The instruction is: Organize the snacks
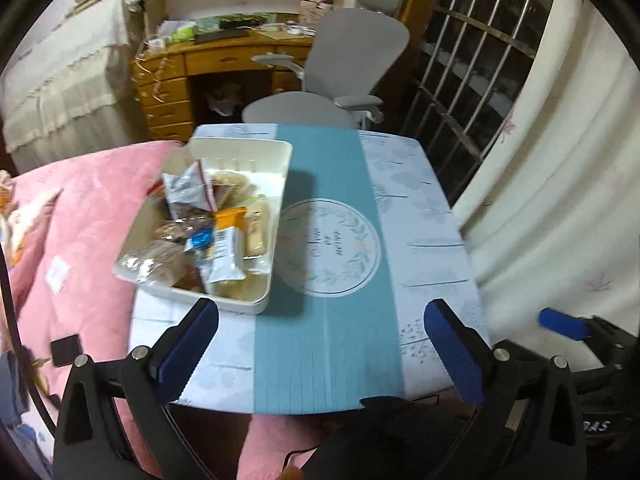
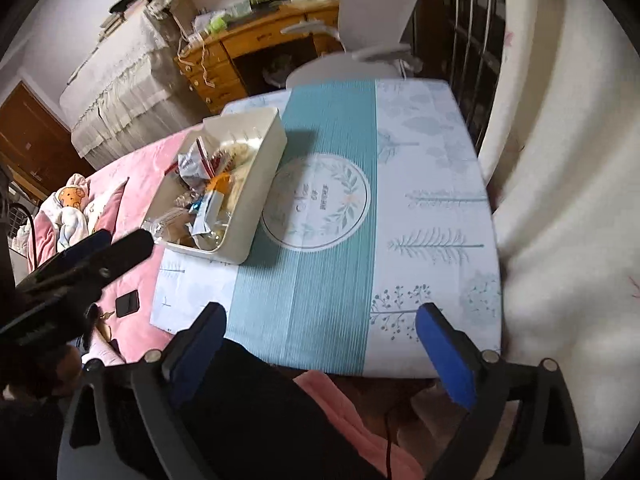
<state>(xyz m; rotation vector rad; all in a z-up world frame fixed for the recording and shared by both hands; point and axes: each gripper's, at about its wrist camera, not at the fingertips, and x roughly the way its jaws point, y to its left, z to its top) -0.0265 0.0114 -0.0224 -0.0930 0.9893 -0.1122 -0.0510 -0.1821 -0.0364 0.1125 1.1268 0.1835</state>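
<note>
A white plastic bin (image 1: pixel 280 216) stands on the left part of a small table (image 1: pixel 420 208) and holds several packaged snacks (image 1: pixel 208 216), among them silver, orange and clear wrappers. My left gripper (image 1: pixel 320 306) hovers over the table's near edge, open, with nothing between its blue pads. The bin lies just ahead of its left finger. In the right wrist view the same bin (image 2: pixel 260 184) is at the upper left. My right gripper (image 2: pixel 320 310) is also open and empty above the near edge. The left gripper's fingers (image 2: pixel 120 244) show at the left there.
A teal runner (image 1: pixel 328 360) with a round white emblem crosses the table. A pink quilt (image 1: pixel 88 216) lies left of it, with a small black square (image 1: pixel 66 350) on top. A grey office chair (image 1: pixel 352 52) and wooden desk stand behind; curtain (image 1: pixel 560 160) and window bars are on the right.
</note>
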